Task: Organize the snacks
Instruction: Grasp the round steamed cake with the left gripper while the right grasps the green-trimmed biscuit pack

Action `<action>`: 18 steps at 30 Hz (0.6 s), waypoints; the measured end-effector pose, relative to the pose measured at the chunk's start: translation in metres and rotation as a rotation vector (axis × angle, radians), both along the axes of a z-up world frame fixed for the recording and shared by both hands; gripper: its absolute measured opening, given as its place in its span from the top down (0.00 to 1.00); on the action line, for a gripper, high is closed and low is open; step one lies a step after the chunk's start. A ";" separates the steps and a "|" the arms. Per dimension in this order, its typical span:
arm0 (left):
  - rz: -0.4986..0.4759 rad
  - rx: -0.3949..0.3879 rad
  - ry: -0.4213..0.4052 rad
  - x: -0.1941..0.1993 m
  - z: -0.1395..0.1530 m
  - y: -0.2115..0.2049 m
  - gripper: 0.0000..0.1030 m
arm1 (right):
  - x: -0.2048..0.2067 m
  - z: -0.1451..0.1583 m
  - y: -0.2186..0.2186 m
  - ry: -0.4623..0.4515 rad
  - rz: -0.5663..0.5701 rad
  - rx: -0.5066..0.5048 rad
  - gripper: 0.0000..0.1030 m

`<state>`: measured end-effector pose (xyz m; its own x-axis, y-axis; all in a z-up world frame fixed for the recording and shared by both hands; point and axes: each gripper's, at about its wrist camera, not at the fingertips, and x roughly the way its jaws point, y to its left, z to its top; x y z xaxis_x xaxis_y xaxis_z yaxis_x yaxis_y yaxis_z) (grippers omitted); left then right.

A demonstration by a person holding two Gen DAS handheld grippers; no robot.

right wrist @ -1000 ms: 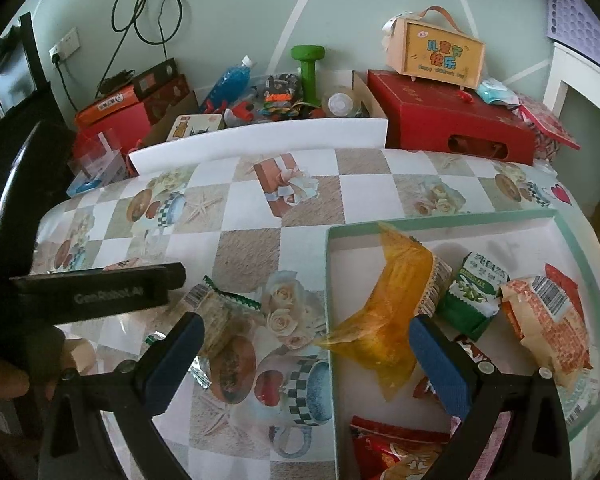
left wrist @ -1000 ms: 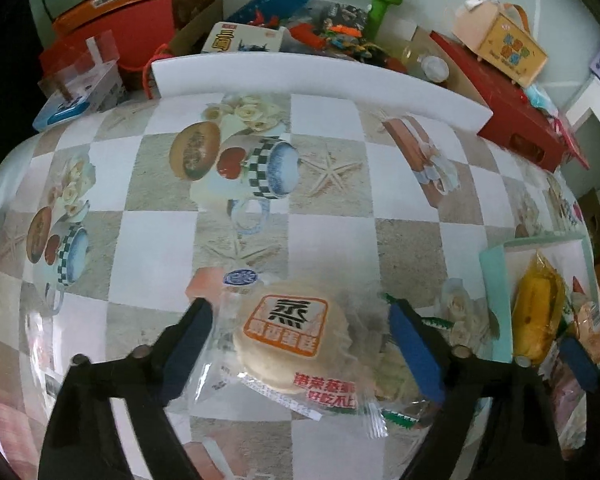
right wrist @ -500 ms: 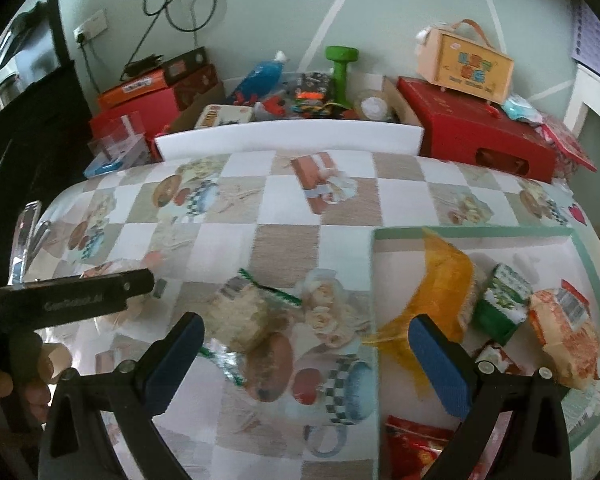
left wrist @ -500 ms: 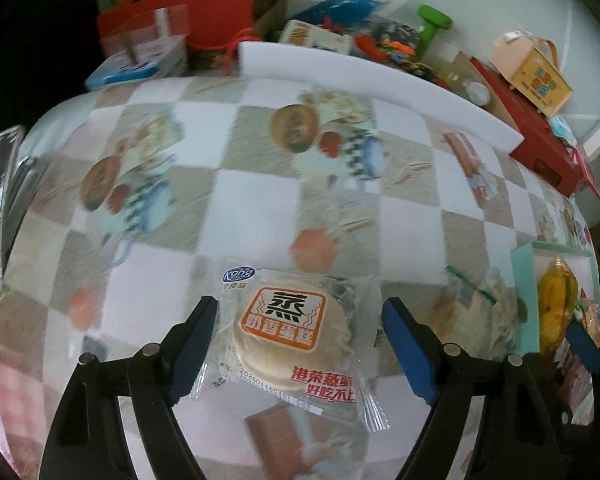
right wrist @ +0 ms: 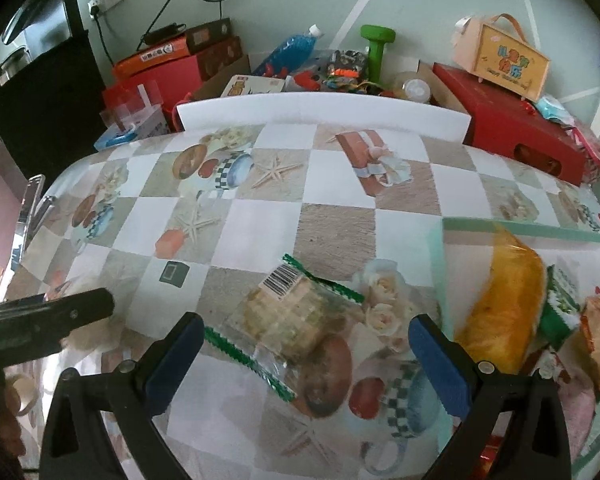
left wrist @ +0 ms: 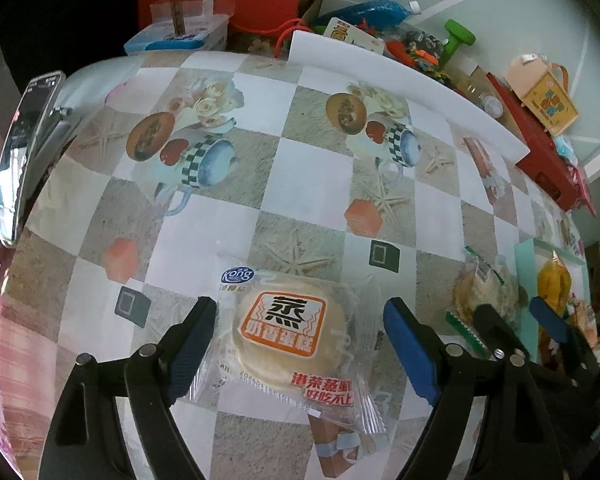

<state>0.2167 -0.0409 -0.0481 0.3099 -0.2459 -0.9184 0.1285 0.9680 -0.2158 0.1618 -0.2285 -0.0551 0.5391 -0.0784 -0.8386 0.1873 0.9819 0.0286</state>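
A round steamed cake in a clear wrapper with an orange label (left wrist: 288, 332) lies on the checked tablecloth between the jaws of my left gripper (left wrist: 300, 320), which is open around it. A clear packet with green edges and a barcode (right wrist: 296, 312) lies between the jaws of my right gripper (right wrist: 306, 340), also open; the same packet shows in the left wrist view (left wrist: 480, 292). A mint-green tray (right wrist: 520, 228) at the right holds an orange-wrapped snack (right wrist: 504, 312), a green packet (right wrist: 560, 304) and other snacks.
A white foam board (right wrist: 324, 110) stands along the table's far edge. Behind it are red boxes (right wrist: 512, 136), a green dumbbell (right wrist: 376, 50), a blue bottle (right wrist: 292, 50) and a small carry box (right wrist: 502, 62). A phone on a stand (left wrist: 24, 152) is at the left edge.
Both grippers have shifted left across the table. The green-edged packet now sits between my right gripper's jaws. The cake stays between my left gripper's jaws, which remain open.
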 end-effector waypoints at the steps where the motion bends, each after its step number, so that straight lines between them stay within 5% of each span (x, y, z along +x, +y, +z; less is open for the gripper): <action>1: 0.001 -0.007 0.003 0.000 0.000 0.002 0.16 | 0.003 -0.004 0.000 0.009 -0.002 0.000 0.00; 18: -0.027 0.033 0.032 -0.006 -0.012 0.015 0.12 | 0.011 -0.026 0.002 0.076 -0.042 0.024 0.00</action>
<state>0.2106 -0.0255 -0.0599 0.2742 -0.2237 -0.9353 0.1485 0.9707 -0.1887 0.1730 -0.2266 -0.0811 0.4707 -0.0790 -0.8788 0.2304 0.9724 0.0360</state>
